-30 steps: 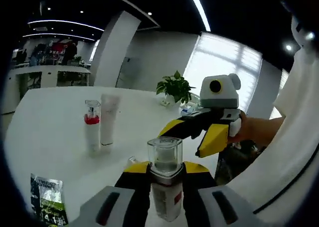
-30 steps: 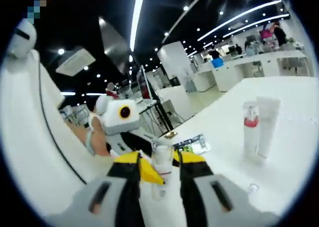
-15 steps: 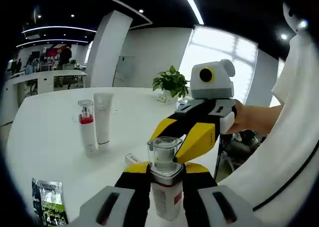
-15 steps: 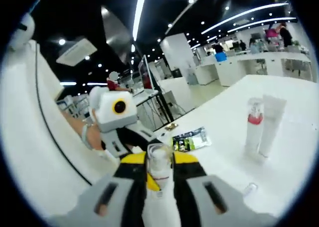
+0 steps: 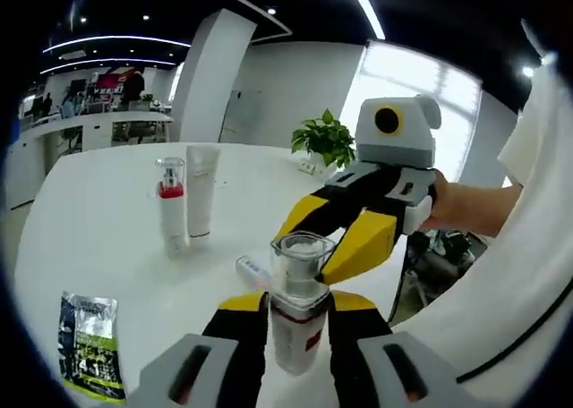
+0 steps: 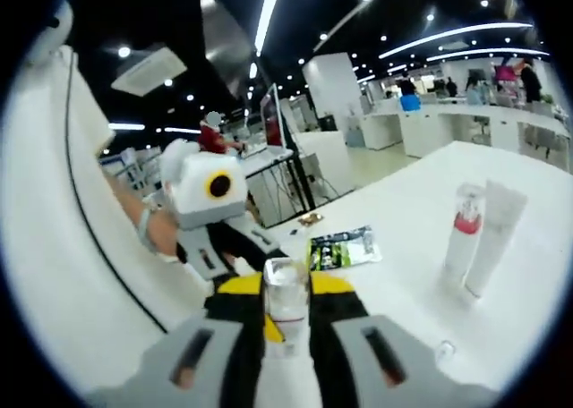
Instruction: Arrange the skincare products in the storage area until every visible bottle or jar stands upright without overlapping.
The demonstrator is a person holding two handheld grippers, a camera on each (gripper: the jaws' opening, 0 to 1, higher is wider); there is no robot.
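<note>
In the left gripper view, a green-and-black sachet (image 5: 92, 346) was seen lying flat on the white counter (image 5: 81, 220) at the far left. Further along, a red-collared pump bottle (image 5: 171, 207) and a white tube (image 5: 200, 191) were found standing upright, just beside each other and well apart from the rest. A small vial (image 5: 252, 268) was lying on its side on the counter, between that pair and the claws. At the bottom centre, the left claw (image 5: 295, 323) was clenched on the body of a clear-capped bottle (image 5: 296, 314) — held upright, off the counter. The right claw (image 5: 345, 233) was seen reaching in from the right, its yellow tips at the bottle's clear cap; whether it was touching the cap could not be told from here. A potted plant (image 5: 325, 140) was set at the counter's far edge.

In the right gripper view, the left claw (image 6: 235, 256) was seen at the left, held in a hand. At the centre, the right claw (image 6: 286, 301) was closed around the clear cap of the same bottle (image 6: 286, 292). The sachet (image 6: 343, 247) was lying beyond it, and to the right the pump bottle (image 6: 462, 233) and tube (image 6: 493, 236) were standing side by side — the vial (image 6: 444, 349) was lying near the lower right.
</note>
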